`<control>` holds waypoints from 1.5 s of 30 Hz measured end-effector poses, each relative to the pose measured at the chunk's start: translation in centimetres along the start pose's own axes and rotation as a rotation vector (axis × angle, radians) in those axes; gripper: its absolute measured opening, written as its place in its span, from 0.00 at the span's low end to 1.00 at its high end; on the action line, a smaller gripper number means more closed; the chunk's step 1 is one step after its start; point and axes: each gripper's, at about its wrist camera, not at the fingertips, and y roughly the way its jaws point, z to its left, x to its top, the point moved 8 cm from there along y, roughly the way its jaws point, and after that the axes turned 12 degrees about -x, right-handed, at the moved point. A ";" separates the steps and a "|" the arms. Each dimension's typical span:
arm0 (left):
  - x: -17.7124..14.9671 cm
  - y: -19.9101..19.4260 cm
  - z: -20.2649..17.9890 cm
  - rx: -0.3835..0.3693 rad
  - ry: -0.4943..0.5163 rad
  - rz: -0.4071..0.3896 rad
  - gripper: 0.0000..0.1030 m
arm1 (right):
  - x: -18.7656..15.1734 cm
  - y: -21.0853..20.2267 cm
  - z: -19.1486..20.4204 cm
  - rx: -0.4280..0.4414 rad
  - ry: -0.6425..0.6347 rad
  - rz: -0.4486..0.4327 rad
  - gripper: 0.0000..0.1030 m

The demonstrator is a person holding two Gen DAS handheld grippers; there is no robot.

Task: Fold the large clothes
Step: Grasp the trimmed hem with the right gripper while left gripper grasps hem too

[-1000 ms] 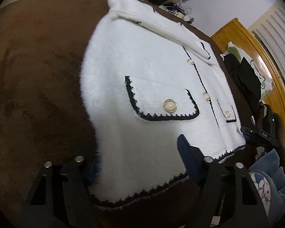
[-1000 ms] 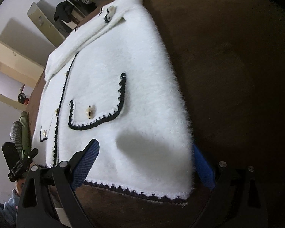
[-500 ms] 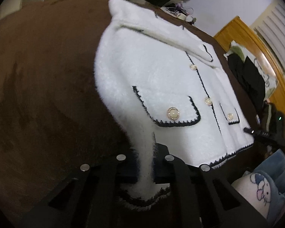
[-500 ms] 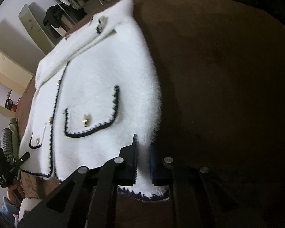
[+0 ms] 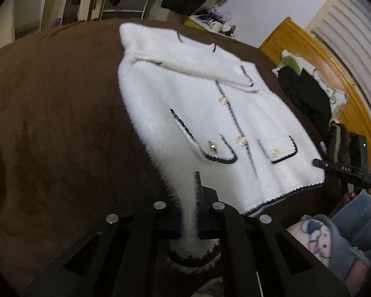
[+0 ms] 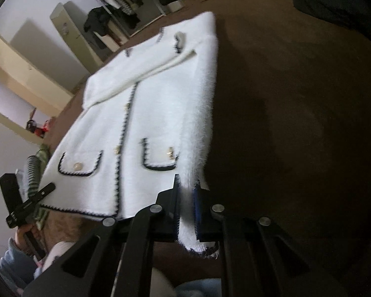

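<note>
Left gripper (image 5: 189, 212) and right gripper (image 6: 186, 212): fingers fully closed, each pinching one hem corner of the white jacket (image 5: 210, 113), which lies front-up mid-bed on the brown blanket (image 5: 61, 123). Likely risk: slippery fluffy pile slipping out, or uneven lifting skewing the fold.

Left gripper (image 5: 189, 212), black, two-fingered, clamped on hem corner of fluffy white jacket with black scalloped trim and gold buttons (image 5: 210, 113); pinched corner raised off brown plush blanket (image 5: 61, 123). Rest of jacket lies flat, collar far end. Right gripper (image 5: 343, 170) at opposite hem corner, grip unclear from here. Dark clothes (image 5: 306, 94) heaped beyond jacket, beside orange wooden board (image 5: 314, 57).
</note>
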 end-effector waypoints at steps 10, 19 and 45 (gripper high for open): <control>3.7 -3.1 -0.7 -0.099 -0.079 -0.165 0.09 | 3.4 -4.9 1.1 0.048 0.032 -0.128 0.09; 12.5 -3.5 0.8 -0.082 -0.074 -0.317 0.09 | 12.1 -5.2 2.2 0.034 0.035 -0.262 0.09; 33.7 14.1 15.5 0.192 -0.041 -0.287 0.10 | 36.9 16.6 1.8 -0.179 0.005 -0.264 0.09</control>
